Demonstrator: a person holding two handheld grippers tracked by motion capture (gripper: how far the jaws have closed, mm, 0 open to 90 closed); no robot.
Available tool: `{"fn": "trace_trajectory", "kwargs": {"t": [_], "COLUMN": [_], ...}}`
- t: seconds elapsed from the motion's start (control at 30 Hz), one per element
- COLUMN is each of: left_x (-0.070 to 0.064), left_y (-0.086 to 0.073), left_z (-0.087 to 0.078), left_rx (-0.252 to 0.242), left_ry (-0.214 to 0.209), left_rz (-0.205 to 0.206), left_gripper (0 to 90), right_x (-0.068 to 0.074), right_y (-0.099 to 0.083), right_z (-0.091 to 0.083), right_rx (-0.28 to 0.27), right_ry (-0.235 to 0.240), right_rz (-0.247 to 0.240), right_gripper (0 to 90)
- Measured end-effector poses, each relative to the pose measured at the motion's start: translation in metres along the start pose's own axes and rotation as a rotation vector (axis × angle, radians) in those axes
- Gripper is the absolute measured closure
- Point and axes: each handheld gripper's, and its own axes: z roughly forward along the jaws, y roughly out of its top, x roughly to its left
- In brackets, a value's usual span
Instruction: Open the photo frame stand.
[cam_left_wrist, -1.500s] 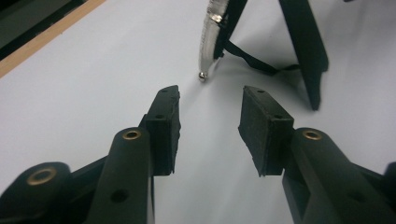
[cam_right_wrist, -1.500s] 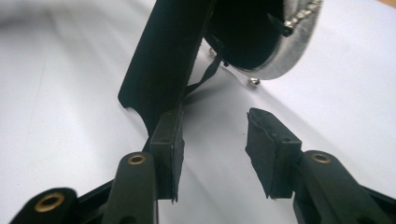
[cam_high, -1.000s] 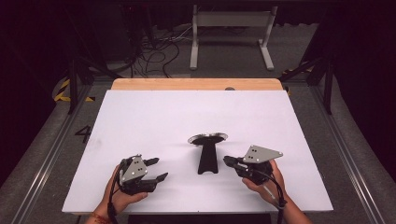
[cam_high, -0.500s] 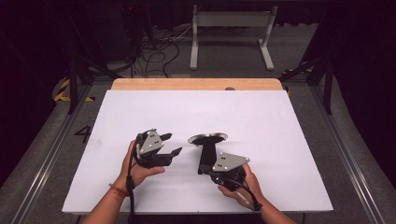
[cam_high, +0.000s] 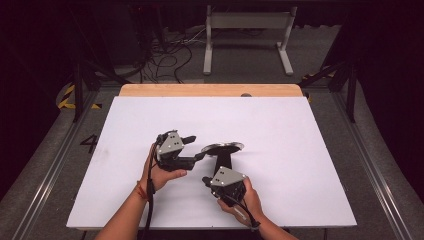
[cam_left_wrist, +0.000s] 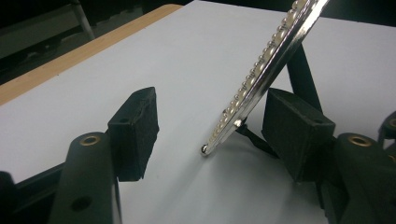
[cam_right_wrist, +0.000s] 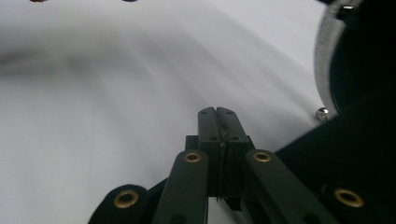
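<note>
Standing tilted on its black prop leg near the middle of the white surface (cam_high: 310, 150), the small pearl-rimmed stand mirror (cam_high: 223, 148) is the thing both hands are closing on. In the left gripper view its silver edge, lined with small pearl beads (cam_left_wrist: 243, 95), runs slantwise between the two black pads (cam_left_wrist: 135, 130), with clear air on either side; the left hand-held gripper (cam_high: 192, 150) is spread wide and grips nothing yet. The rim's lower tip sits just above the surface, nearer the right-hand pad than the other.

To take it well, I would centre the rim between the pads before squeezing, so neither pad pushes the frame sideways and folds the leg. Closing on the metal edge rather than the glass face looks safer, and slowly, since the beads may let the pads slip.

The right hand-held gripper (cam_high: 207, 180) lies low at the foot of the prop leg (cam_high: 223, 162), its jaws pressed fully together and empty. Whether it touches the leg I cannot tell. It could steady the base while the left one closes, but it should not nudge the leg
</note>
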Motion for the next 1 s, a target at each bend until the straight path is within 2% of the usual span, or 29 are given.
{"fn": "trace_trajectory", "kwargs": {"t": [0.1, 0.23, 0.37, 0.5, 0.57, 0.63, 0.7, 0.8, 0.93, 1.0], "left_x": [-0.002, -0.008, -0.012, -0.013, -0.014, -0.015, -0.017, -0.018, -0.023, -0.023], "left_y": [-0.001, 0.006, 0.011, 0.011, 0.010, 0.009, 0.008, 0.007, 0.008, 0.008], "left_z": [0.001, 0.008, 0.019, 0.027, 0.030, 0.032, 0.033, 0.033, 0.032, 0.033], "left_rx": [0.038, 0.038, 0.052, 0.056, 0.061, 0.067, 0.072, 0.078, 0.089, 0.088], "left_ry": [0.008, 0.007, -0.002, -0.004, -0.004, -0.016, -0.013, -0.003, 0.028, 0.036], "left_rz": [0.037, 0.082, 0.094, 0.097, 0.111, 0.117, 0.143, 0.145, 0.148, 0.150], "left_gripper": [35.6, 35.7, 36.8, 43.9, 54.5, 59.6, 67.9, 69.3, 76.7, 76.8], "right_x": [-0.001, -0.003, -0.003, 0.000, 0.002, 0.004, 0.006, 0.007, 0.003, -0.002], "right_y": [-0.004, -0.007, -0.008, -0.008, -0.007, -0.006, -0.005, -0.003, -0.004, -0.006], "right_z": [0.002, 0.006, 0.010, 0.012, 0.013, 0.014, 0.015, 0.018, 0.019, 0.017], "right_rx": [0.012, 0.020, 0.022, 0.021, 0.023, 0.021, 0.018, 0.018, 0.035, 0.050], "right_ry": [-0.006, -0.016, -0.024, -0.033, -0.037, -0.056, -0.064, -0.070, -0.102, -0.115], "right_rz": [0.001, 0.007, 0.015, -0.002, -0.020, -0.043, -0.048, -0.058, -0.033, -0.021], "right_gripper": [90.0, 89.0, 88.9, 88.0, 87.6, 87.6, 87.5, 88.0, 90.0, 90.0]}}
